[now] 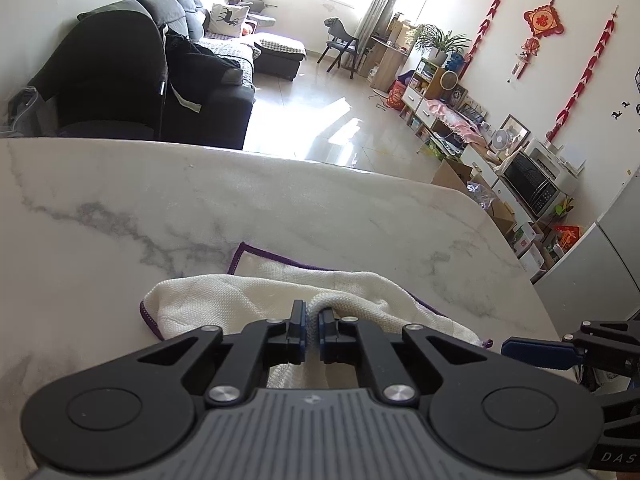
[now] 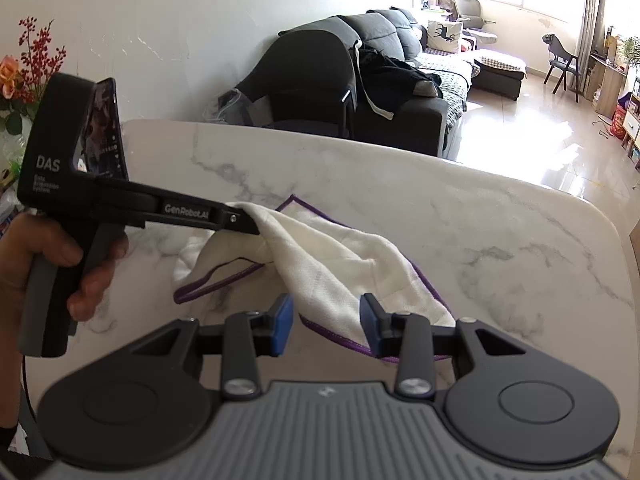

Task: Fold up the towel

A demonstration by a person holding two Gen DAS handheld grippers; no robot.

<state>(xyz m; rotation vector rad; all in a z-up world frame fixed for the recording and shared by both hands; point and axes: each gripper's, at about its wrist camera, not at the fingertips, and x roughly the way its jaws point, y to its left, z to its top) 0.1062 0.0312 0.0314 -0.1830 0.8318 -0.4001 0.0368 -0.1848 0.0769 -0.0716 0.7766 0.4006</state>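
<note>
A white towel with a purple hem [image 2: 332, 264] lies rumpled on the white marble table [image 2: 460, 208]. My left gripper [image 1: 313, 322] is shut on a bunched fold of the towel [image 1: 256, 296] and lifts it off the table. It also shows in the right wrist view [image 2: 256, 226], where the cloth hangs from its tips. My right gripper [image 2: 326, 322] is open, its blue-padded fingers on either side of the towel's near corner and just above it. One right finger [image 1: 532, 350] shows at the right edge of the left wrist view.
The table's far rounded edge [image 1: 320, 164] runs across both views. A dark chair [image 2: 316, 76] draped with clothing and a dark sofa [image 2: 404, 92] stand beyond it. A flower arrangement [image 2: 24, 68] stands at the table's left.
</note>
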